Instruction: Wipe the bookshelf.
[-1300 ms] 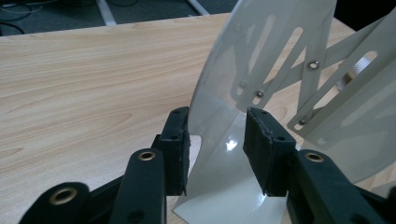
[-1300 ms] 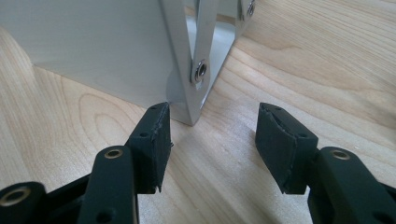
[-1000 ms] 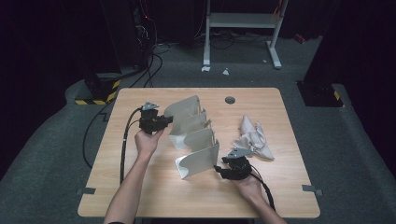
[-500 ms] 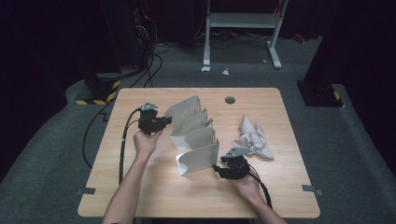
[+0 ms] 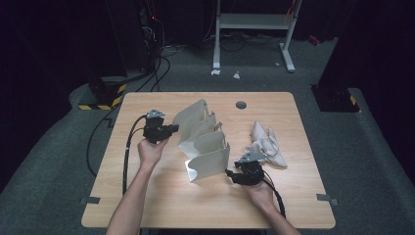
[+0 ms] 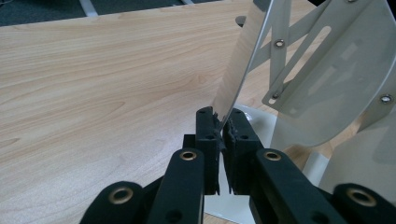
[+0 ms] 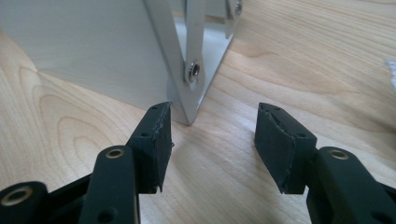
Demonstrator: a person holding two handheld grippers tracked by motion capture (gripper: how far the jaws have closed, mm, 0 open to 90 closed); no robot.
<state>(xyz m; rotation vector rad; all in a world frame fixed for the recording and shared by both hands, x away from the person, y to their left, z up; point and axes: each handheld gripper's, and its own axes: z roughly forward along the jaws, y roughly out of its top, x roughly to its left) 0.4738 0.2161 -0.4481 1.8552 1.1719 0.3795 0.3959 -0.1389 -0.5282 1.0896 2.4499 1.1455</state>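
Your left gripper (image 5: 172, 130) has just been closing and now pinches the far left plate edge of the folding metal rack (image 5: 205, 144), a zigzag of pale riveted panels standing mid-table. Right of the rack's near end, your right gripper (image 5: 230, 172) gapes wide, holding nothing. A crumpled cloth (image 5: 266, 147) lies right of the rack.

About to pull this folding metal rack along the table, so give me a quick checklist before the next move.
1. Left gripper clamped on the rack end panel: ok, jaws have just closed on its edge.
2. Right gripper gripping the near end: not ok, jaws open, nothing between them.
3. Rack foot on the table: ok.
4. Cloth apart from the rack: ok.
5. Grip firm enough: cannot tell.
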